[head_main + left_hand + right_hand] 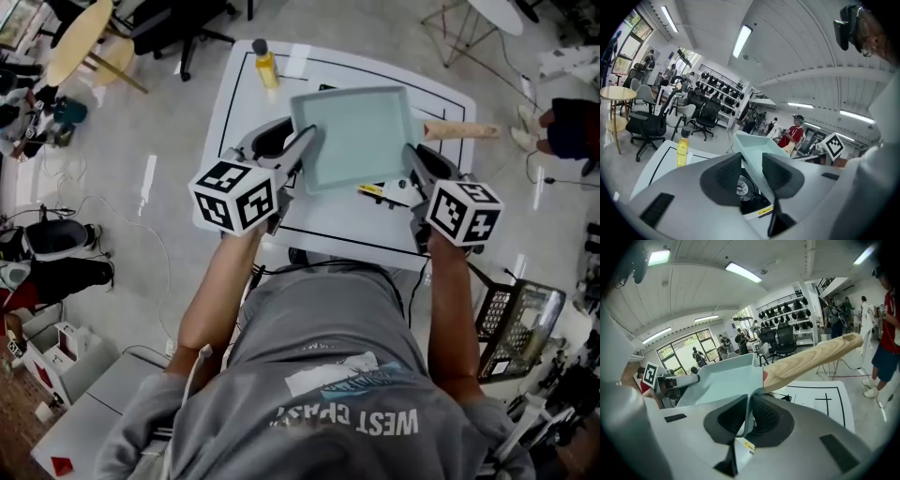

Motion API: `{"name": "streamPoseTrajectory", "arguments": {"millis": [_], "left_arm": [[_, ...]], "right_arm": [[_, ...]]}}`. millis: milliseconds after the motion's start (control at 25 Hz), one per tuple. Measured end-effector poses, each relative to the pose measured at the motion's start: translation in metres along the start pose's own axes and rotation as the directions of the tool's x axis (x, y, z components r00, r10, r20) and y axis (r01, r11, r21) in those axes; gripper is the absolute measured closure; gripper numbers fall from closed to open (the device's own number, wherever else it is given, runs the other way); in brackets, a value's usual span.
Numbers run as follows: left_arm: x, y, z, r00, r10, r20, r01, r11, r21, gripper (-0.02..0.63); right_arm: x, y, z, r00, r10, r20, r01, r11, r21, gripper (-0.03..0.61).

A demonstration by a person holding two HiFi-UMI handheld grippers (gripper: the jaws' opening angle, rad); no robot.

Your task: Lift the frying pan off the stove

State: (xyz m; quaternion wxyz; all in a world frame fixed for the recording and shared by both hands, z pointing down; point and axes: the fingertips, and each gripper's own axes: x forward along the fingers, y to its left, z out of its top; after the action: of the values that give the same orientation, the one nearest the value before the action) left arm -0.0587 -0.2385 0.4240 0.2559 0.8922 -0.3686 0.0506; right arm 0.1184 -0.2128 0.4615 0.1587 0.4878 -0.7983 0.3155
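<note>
Gripping the frying pan (361,136) from both sides, the person (328,375) holds it level in front of the body, above the white worktop (337,225).

The left gripper (305,141) is clamped on the pan's left wall. In the left gripper view (753,171) the thin pale wall of the pan (759,147) runs straight between the two dark pads. The right gripper (412,159) is clenched on the right wall, close to where the wooden handle (464,130) joins. In the right gripper view (749,416) the pads pinch the rim of the pan (722,380), with the handle (811,362) sticking out to the right just past them.

Under the pan, seen between the left pads, sits a dark round part of the stove (740,190) with a yellow label strip. I cannot tell whether the pan touches it.

Farther along the worktop, a yellow bottle (265,64) with a dark cap stands upright near the far left corner, well apart from the pan. It also shows in the left gripper view (682,150).
</note>
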Motion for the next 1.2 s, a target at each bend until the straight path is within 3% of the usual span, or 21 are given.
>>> {"name": "streamPoseTrajectory", "arguments": {"millis": [760,1200], "left_arm": [[-0.049,-0.043,0.047,0.991,-0.043,0.129,0.034,0.996,0.077,0.483],[-0.065,-0.051,0.054,0.986,-0.064,0.151,0.050,0.994,0.094,0.482]], "right_arm": [[-0.053,0.042,0.035,0.993,-0.017,0.119,0.029,0.995,-0.096,0.540],[-0.065,0.057,0.037,0.990,-0.023,0.141,0.039,0.993,-0.113,0.540]]}}
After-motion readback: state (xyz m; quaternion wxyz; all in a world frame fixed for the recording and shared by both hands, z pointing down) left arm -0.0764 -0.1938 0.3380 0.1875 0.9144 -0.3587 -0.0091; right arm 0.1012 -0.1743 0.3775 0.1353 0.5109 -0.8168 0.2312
